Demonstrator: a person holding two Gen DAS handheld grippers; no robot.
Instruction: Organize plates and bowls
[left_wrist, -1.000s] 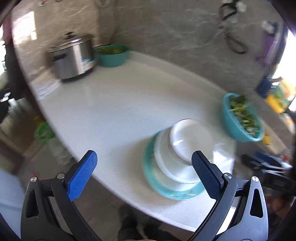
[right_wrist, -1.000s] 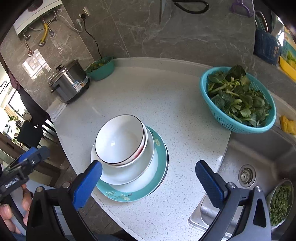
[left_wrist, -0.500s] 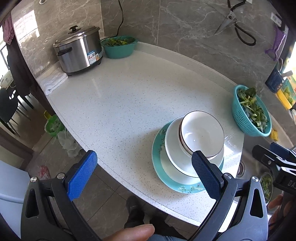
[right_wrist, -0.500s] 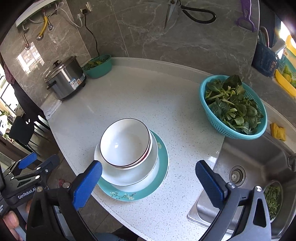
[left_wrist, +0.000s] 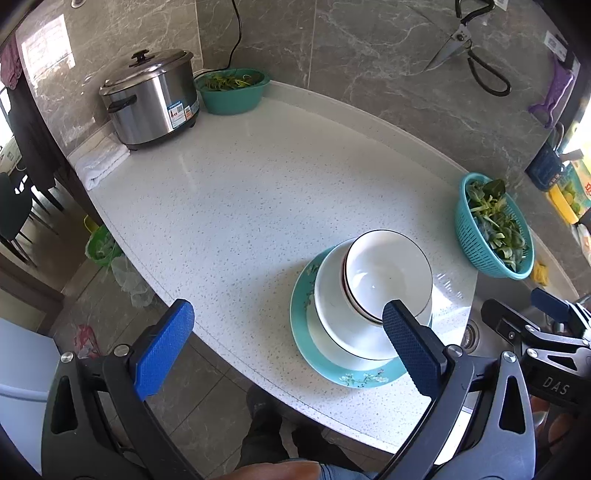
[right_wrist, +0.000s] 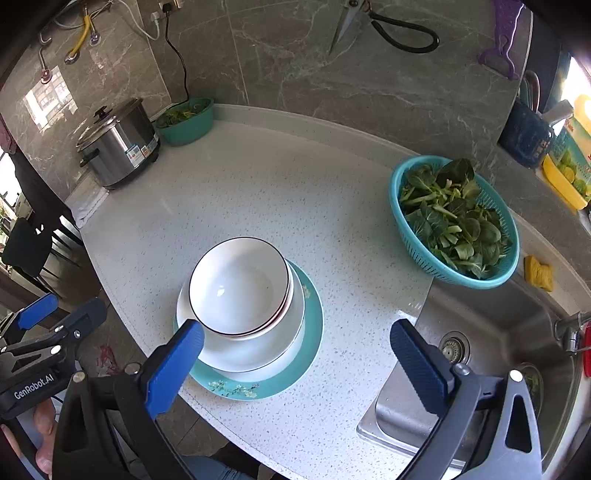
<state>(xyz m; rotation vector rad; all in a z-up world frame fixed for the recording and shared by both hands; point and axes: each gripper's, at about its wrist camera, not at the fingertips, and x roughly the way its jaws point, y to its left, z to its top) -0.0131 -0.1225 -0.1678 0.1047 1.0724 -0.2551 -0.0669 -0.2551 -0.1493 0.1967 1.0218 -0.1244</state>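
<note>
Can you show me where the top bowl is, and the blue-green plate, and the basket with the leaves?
top bowl (right_wrist: 240, 286), right wrist view, inside bottom.
teal plate (right_wrist: 312, 317), right wrist view, bare right rim.
basket of greens (right_wrist: 402, 218), right wrist view, left wall.

Both cameras ride high, off the near edge of the counter (left_wrist: 258, 184), looking down and forward between spread blue fingers. The left gripper (left_wrist: 288, 347) view sits to the left, so the stack of dishes (left_wrist: 365, 314) lies ahead to its right. The right gripper (right_wrist: 295, 365) view has that stack (right_wrist: 243, 310) just ahead to its left, the sink (right_wrist: 491, 332) to its right. Both share the counter, the rice cooker (left_wrist: 151, 99), the basket of greens (right_wrist: 454, 221) and the stack, and each catches the other gripper at its edge.
</note>
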